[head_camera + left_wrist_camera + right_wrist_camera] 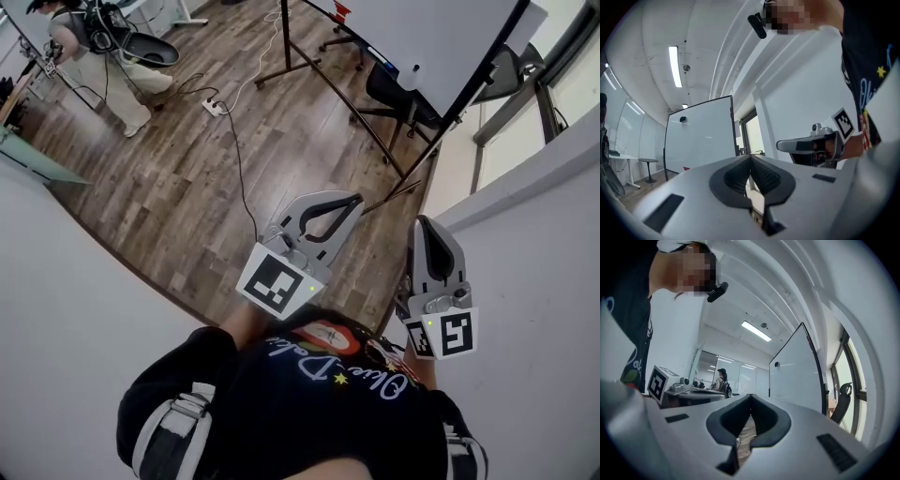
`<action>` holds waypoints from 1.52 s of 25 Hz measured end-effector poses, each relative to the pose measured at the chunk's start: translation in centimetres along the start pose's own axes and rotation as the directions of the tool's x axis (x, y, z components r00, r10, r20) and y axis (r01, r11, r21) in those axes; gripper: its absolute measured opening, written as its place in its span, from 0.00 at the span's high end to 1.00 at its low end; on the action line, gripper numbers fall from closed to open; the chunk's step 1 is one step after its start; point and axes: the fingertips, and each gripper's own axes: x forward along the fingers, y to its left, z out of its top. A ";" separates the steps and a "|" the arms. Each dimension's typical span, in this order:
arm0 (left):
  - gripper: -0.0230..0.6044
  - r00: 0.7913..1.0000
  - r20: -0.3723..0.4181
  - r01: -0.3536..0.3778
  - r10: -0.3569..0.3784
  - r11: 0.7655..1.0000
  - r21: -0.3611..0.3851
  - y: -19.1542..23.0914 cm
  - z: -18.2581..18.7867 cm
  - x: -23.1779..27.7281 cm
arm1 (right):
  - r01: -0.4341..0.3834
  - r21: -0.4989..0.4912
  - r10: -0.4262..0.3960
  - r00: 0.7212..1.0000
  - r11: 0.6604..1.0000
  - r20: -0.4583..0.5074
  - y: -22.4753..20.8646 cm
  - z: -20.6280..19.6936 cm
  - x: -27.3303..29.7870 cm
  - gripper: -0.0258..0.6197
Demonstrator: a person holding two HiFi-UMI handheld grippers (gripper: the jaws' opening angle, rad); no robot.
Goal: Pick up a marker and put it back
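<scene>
- left gripper (352,200): jaws pressed together, nothing between them, touching nothing, held over the wood-plank floor (187,169)
- right gripper (427,225): jaws likewise closed and empty
- marker not told for sure; small red item (340,9) at whiteboard (441,37) lower edge, well apart from both grippers
- jaws: smooth grey shells, black ribbed pads

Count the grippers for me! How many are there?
2. The left gripper is over the wooden floor, jaws shut and empty. The right gripper is just to its right, shut and empty too. The far-off person may hold more; I can't tell.
</scene>
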 end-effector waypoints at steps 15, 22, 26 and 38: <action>0.96 0.999 -0.004 -0.053 0.053 0.998 -0.014 6.2 -1.7 -1.9 | -0.045 -0.025 0.044 0.998 0.999 -0.040 2.4 -1.2 5.7 0.96; 0.96 0.998 -0.014 -0.065 0.065 0.998 -0.015 8.7 -2.7 -3.1 | -0.053 -0.024 0.052 0.997 0.998 -0.050 3.8 -1.9 8.3 0.96; 0.96 0.997 -0.021 -0.077 0.076 0.997 -0.018 10.3 -3.2 -4.1 | -0.056 -0.022 0.055 0.997 0.998 -0.052 4.6 -2.2 9.6 0.96; 0.96 0.997 -0.001 -0.082 0.082 0.996 -0.044 12.3 -3.6 -3.9 | -0.033 -0.038 0.031 0.997 0.999 -0.066 3.9 -2.8 11.3 0.96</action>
